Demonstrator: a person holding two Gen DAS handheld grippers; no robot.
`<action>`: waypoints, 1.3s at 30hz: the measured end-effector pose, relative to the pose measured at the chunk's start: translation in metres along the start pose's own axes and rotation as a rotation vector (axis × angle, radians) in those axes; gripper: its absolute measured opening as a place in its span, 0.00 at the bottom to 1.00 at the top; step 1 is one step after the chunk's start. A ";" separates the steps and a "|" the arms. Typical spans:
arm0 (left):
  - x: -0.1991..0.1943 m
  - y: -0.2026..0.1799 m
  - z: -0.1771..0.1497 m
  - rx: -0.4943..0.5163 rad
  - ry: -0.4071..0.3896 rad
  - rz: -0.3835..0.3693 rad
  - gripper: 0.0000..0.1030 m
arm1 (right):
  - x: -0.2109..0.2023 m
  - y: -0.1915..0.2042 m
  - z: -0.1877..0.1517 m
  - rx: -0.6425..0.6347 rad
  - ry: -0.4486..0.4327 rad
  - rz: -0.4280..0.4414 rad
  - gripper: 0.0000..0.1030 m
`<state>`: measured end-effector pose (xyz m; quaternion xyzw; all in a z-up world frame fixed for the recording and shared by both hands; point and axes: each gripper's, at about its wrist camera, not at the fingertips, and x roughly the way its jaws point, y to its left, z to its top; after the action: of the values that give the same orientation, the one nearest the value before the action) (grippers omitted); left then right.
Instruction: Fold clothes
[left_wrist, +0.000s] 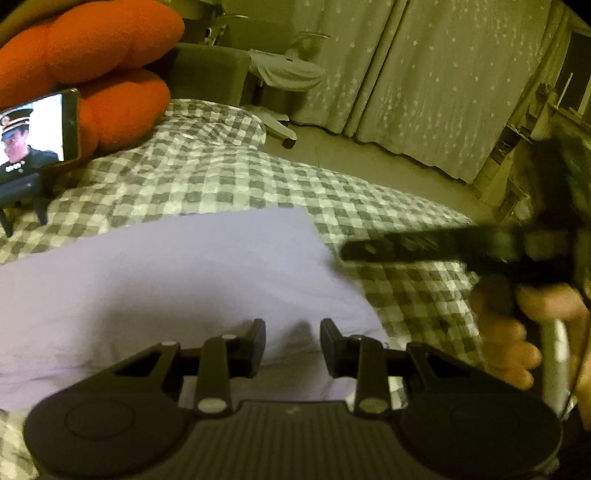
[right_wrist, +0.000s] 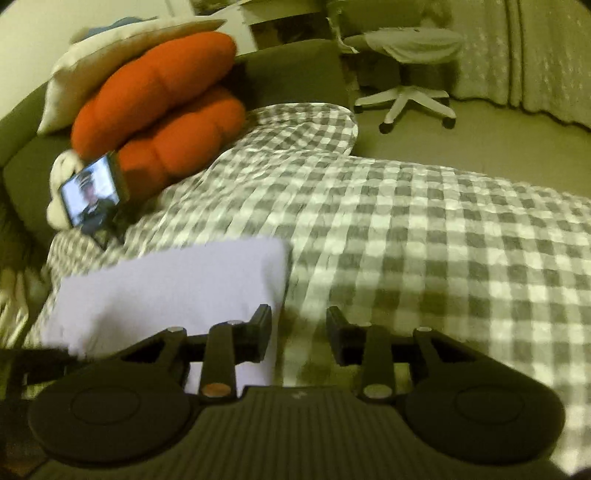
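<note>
Free room and obstacles on the bed. To the right of the folded lilac garment (right_wrist: 173, 291), the checked bedspread (right_wrist: 424, 251) lies bare as far as the bed's edge, open passage for my right gripper (right_wrist: 298, 334). At the bed's head the orange cushions (right_wrist: 159, 110) and the phone on its stand (right_wrist: 92, 195) block the far left. My right hand (left_wrist: 517, 332) and its tool crowd the space just right of my left gripper (left_wrist: 292, 345). Beyond the bed, the office chair (right_wrist: 410, 74) stands on open floor

A pale lilac cloth (right_wrist: 173, 288) on a grey-and-white checked blanket (right_wrist: 424, 240); orange cushions (right_wrist: 162, 110) at upper left.
</note>
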<state>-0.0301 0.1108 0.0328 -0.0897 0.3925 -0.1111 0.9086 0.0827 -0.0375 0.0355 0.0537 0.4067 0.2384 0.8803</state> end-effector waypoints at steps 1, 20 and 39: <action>0.002 -0.001 0.000 0.002 0.008 -0.004 0.31 | 0.007 0.000 0.004 0.010 0.002 0.007 0.36; 0.017 -0.012 -0.005 0.052 0.046 -0.001 0.32 | 0.054 0.023 0.025 -0.158 -0.052 -0.118 0.01; -0.004 0.028 0.005 -0.135 0.005 0.042 0.32 | -0.021 0.027 0.007 -0.218 -0.082 -0.209 0.10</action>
<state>-0.0250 0.1393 0.0320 -0.1423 0.4032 -0.0657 0.9016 0.0663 -0.0230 0.0619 -0.0753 0.3457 0.1857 0.9167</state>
